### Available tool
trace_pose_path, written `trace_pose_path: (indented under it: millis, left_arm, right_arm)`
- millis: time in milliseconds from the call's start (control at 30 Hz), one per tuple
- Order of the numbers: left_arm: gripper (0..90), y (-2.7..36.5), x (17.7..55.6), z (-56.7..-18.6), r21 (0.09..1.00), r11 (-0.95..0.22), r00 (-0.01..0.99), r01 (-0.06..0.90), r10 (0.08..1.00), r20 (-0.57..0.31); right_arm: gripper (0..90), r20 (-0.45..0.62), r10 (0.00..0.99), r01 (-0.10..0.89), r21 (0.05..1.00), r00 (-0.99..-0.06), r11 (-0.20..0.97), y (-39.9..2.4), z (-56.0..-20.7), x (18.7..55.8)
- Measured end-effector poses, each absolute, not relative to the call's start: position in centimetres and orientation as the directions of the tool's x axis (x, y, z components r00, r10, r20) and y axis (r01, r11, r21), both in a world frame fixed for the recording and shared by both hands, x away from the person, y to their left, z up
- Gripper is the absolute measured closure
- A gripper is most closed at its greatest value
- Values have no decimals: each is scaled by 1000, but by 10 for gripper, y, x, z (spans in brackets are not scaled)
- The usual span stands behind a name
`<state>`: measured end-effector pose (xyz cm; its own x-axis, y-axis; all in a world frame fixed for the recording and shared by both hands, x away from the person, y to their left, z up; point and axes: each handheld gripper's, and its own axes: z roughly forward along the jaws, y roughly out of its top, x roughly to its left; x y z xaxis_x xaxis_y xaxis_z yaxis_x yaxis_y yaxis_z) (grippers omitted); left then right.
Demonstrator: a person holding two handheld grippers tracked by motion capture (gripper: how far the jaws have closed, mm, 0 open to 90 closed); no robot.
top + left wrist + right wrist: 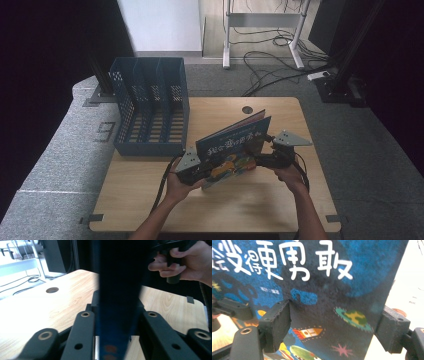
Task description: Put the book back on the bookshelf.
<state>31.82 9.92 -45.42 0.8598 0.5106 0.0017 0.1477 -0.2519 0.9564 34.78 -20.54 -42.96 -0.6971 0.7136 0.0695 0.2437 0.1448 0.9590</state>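
**Black hand-held grippers, grey plates, bare forearms**

Each of the person's hands carries a black tool. The left gripper (196,172) and the right gripper (267,156) both wear a flat grey three-cornered plate on top, dotted with small dark holes. A black cable trails from each one toward the person, the left looping down along the forearm. In the left gripper view the arms are matt black bars with brass-ringed screw holes and plain round holes along them. In the right gripper view the fingers (275,323) are thick, square-edged blocks of dark grey foam-like padding, fixed to black links with a metal-ringed hole. The forearms are bare, with no sleeves in sight.
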Motion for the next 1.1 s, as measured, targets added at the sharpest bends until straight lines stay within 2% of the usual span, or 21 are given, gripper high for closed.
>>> trace_pose_path:
  millis: [300, 467, 1100]
  left_arm:
    - [818, 99, 315, -455, 960, -243, 854, 142, 520, 5]
    - [821, 106, 320, -458, 963, -183, 828, 197, 557, -63]
    - [825, 116, 320, -454, 965, -142, 806, 222, 583, -100]
  right_arm:
    - [214, 84, 730, 268, 953, -678, 140, -206, -433, 351]
    - [219, 89, 730, 276, 951, -678, 140, -210, -436, 349]
    - [234, 78, 729, 285, 944, -680, 164, -207, -444, 344]
